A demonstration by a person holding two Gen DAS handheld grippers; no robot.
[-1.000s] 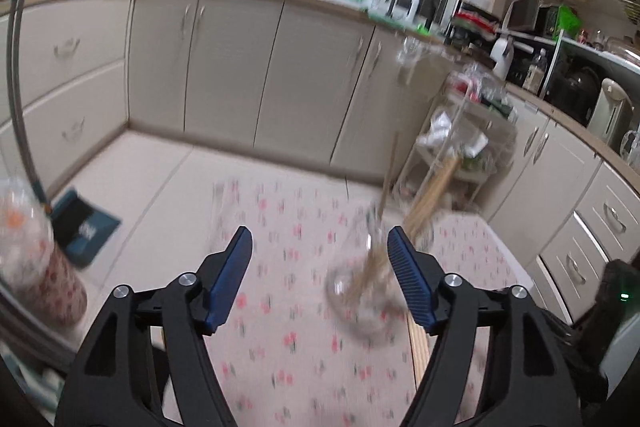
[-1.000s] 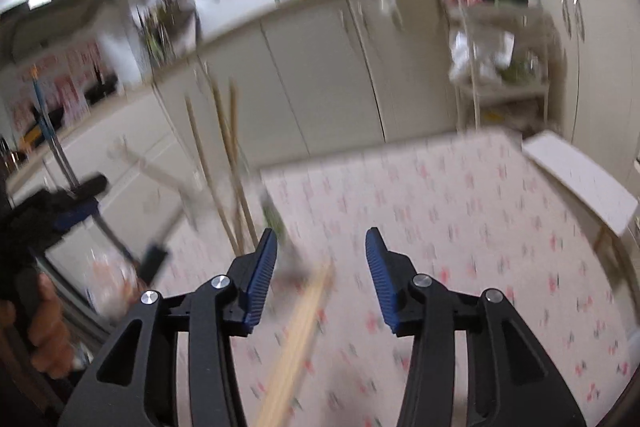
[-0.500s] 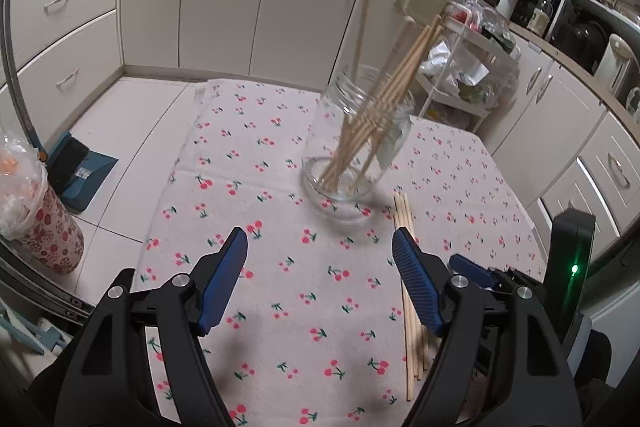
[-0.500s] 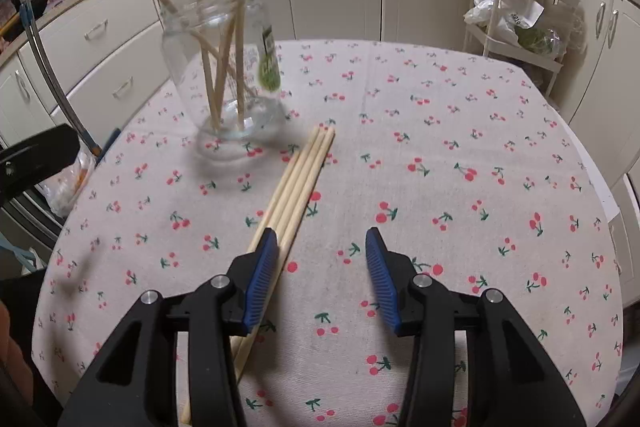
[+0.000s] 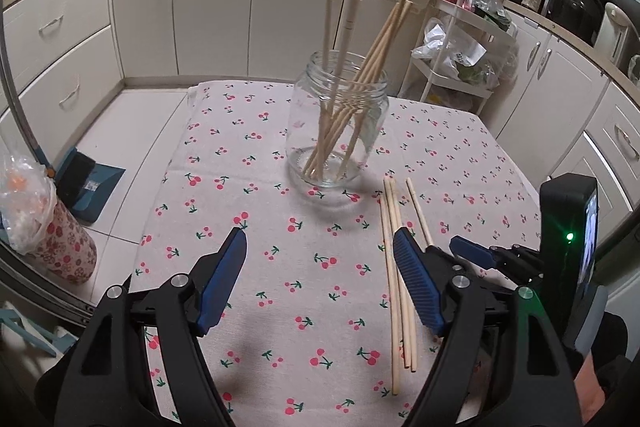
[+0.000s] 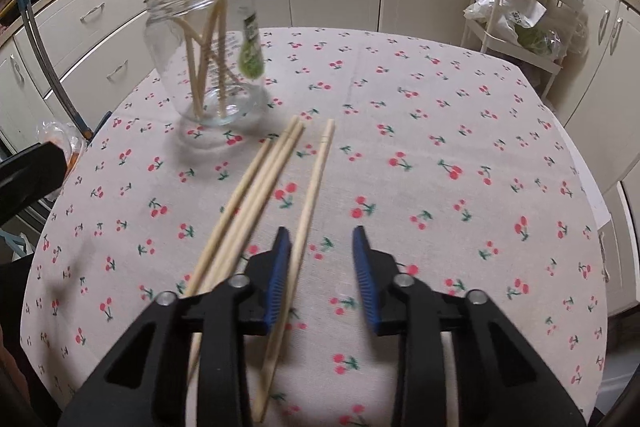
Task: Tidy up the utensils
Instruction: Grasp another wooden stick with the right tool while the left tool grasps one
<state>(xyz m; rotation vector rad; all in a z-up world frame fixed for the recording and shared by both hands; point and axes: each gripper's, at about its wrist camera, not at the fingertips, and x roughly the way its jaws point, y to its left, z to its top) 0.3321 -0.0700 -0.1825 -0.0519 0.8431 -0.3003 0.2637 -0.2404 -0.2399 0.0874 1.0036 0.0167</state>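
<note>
Right wrist view: closing right gripper (image 6: 320, 275), jaws apart, straddles a loose chopstick (image 6: 310, 211) unclamped.

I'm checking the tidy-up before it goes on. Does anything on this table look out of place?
Yes: four loose chopsticks lie flat on the cherry-print tablecloth beside the glass jar, while the others stand inside it. One lies slightly apart from its three neighbours. Nothing looks spilled or broken.
</note>
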